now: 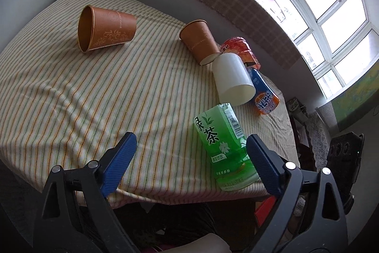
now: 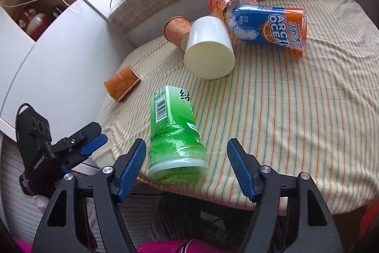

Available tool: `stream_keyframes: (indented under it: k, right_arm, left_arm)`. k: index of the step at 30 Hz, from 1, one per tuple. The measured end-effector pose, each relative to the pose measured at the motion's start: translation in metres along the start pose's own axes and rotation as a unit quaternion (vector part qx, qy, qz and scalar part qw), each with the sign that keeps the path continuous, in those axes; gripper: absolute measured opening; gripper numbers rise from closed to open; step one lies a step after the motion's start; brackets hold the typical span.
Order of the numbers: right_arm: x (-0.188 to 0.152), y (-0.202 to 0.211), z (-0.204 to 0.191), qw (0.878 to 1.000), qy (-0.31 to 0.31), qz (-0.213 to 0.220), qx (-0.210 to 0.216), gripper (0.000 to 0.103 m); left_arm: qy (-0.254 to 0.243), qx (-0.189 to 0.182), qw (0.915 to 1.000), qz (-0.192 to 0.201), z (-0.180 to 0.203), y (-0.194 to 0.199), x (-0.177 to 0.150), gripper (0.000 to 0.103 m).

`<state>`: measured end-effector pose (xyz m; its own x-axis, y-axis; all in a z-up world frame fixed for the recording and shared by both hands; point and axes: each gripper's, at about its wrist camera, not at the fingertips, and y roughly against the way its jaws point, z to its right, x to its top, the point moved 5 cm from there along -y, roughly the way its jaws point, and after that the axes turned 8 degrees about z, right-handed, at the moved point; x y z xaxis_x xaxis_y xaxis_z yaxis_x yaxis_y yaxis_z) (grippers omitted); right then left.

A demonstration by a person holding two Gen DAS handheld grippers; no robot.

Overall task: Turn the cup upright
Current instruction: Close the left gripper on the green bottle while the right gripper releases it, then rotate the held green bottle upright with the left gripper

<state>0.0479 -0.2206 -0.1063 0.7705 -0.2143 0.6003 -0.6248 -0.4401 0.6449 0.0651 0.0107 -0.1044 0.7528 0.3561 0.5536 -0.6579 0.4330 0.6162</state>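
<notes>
Though hard to say which cup is meant, starting with the left wrist view. Three on their sides on the striped tablecloth point(image 1: 71, 91). Large brown cup point(image 1: 106, 29) far ahead, left of the fingers, long axis crosswise, mouth pointing left. Second brown cup point(image 1: 200, 40) ahead and slightly right, base against the white cup point(image 1: 233, 80). Left gripper point(image 1: 191, 158) spread wide, holding nothing, with the green tea bottle point(image 1: 222, 141) just beside the right finger.

Over to the right wrist view. White cup dead ahead past the bottle, wide end facing the fingers, long axis pointing away. Probably the right hand's job, then. Right gripper point(image 2: 187, 165) wide apart too, gripping nothing, bottle base lying near the left finger. Looks close, can't tell if touching.
</notes>
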Motion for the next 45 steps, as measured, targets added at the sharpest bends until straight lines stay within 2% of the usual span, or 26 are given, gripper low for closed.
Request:
stream_keyframes:
  k: [2,4,6,8,11,18,28,31,35,45]
  right_arm:
    - [-0.003,0.017,0.003,0.997,0.044,0.033,-0.055,0.07]
    - [-0.006,0.029,0.011,0.993,0.059,0.048,-0.087,0.07]
    - [-0.01,0.037,0.023,0.992,0.051,0.052,-0.103,0.07]
    - [-0.012,0.041,0.037,0.991,0.034,0.054,-0.116,0.07]
    - [-0.015,0.047,0.057,0.989,0.003,0.059,-0.134,0.071]
    - [-0.015,0.055,0.076,0.988,-0.02,0.062,-0.142,0.071]
    - [-0.016,0.051,0.079,0.989,-0.018,0.062,-0.135,0.071]
    - [-0.015,0.052,0.082,0.988,-0.022,0.063,-0.137,0.071]
    - [-0.016,0.053,0.085,0.988,-0.025,0.065,-0.141,0.071]
    - [-0.014,0.056,0.087,0.986,-0.031,0.069,-0.146,0.071]
  left_arm:
    - [0.021,-0.015,0.9995,-0.015,0.003,-0.009,-0.001,0.094]
    - [0.041,-0.027,0.9983,-0.03,0.006,-0.019,-0.002,0.094]
    - [0.064,-0.043,0.996,-0.047,0.01,-0.029,-0.003,0.093]
    - [0.081,-0.054,0.9934,-0.061,0.013,-0.037,-0.004,0.086]
    - [0.102,-0.065,0.9893,-0.082,0.017,-0.05,-0.006,0.084]
    - [0.142,-0.076,0.9811,-0.108,0.018,-0.073,-0.009,0.083]
    - [0.142,-0.062,0.9807,-0.119,0.018,-0.093,-0.014,0.079]
    - [0.136,-0.057,0.9809,-0.127,0.018,-0.098,-0.015,0.069]
    - [0.141,-0.059,0.9796,-0.13,0.015,-0.105,-0.015,0.066]
    - [0.077,-0.046,0.9917,-0.092,0.034,-0.09,-0.003,0.065]
